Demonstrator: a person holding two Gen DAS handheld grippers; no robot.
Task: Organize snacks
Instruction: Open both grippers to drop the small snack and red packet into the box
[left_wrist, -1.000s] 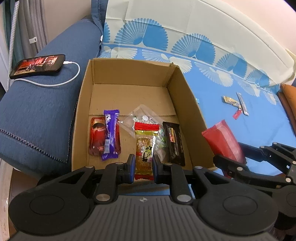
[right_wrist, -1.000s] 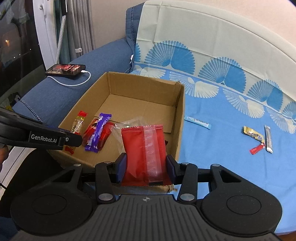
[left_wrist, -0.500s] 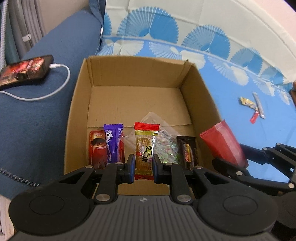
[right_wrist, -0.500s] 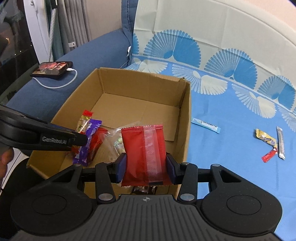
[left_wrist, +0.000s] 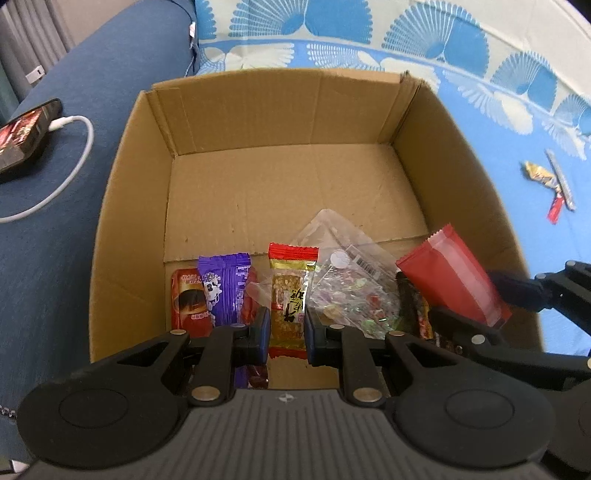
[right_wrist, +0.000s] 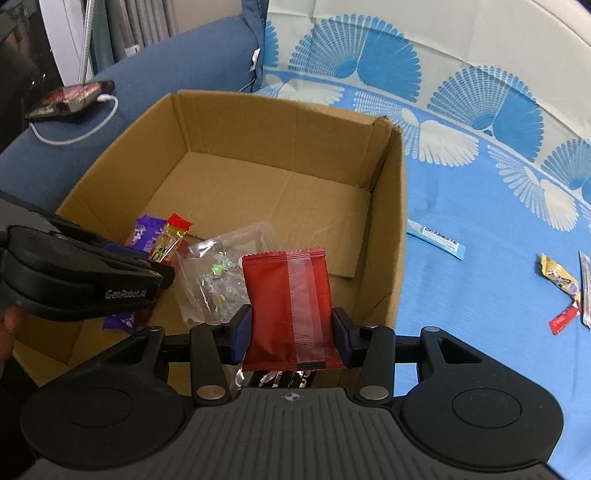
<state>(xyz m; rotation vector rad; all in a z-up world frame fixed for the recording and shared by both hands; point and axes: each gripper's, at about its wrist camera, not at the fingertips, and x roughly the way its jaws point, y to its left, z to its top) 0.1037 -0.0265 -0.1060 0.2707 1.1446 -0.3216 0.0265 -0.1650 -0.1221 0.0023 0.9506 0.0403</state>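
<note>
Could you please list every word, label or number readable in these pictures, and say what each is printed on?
"GenRobot.AI": side of the left claw.
Gold-and-red snack bar: Chinese characters, too blurred to read.
Light blue stick packet: lettering blurred.
Clear candy bag: barcode sticker, unreadable.

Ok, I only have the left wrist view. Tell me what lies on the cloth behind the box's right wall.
Observer: A light blue stick packet lies flat on the blue cloth, just outside the cardboard box.
Operator: Describe the red pouch as the right camera sees it.
Observer: A paler seam strip runs down its middle; the right gripper pinches both side edges.
Operator: Report the left gripper, outer side.
Observer: Shut on the gold-and-red snack bar, it bears GenRobot.AI lettering.
</note>
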